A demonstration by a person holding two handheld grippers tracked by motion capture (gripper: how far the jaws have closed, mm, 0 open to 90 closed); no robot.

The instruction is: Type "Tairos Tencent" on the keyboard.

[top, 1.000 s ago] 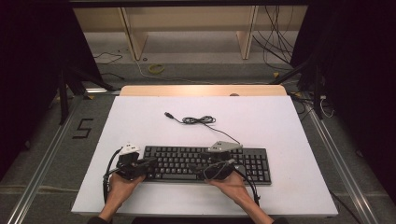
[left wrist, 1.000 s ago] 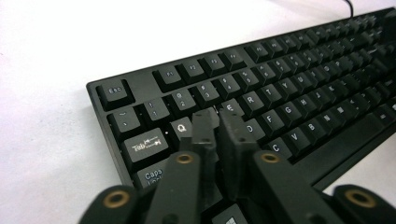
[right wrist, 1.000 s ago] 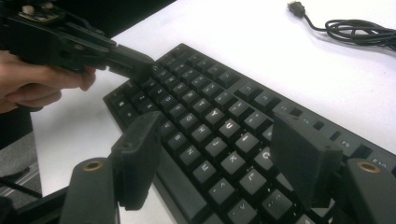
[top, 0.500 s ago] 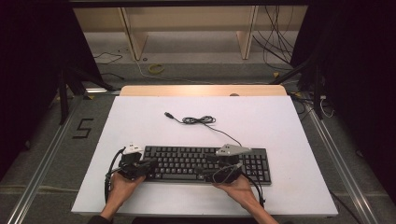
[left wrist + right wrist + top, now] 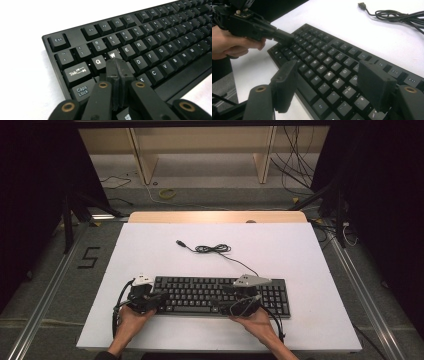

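Left hand-held gripper (image 5: pixel 117 66) has its jaws pressed together, tilted downward; right hand-held gripper (image 5: pixel 329 82) holds its jaws wide apart

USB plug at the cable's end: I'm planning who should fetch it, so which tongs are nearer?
Right. The right tongs sit at mid-keyboard, roughly below the USB plug; the left tongs are at its left end.

A black keyboard (image 5: pixel 220 295) lies flat near the table's front edge, its cable (image 5: pixel 215 249) coiled behind.

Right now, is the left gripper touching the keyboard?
Touching, it seems: in the left gripper view, the shut left gripper rests its tips on the keyboard below the W key.
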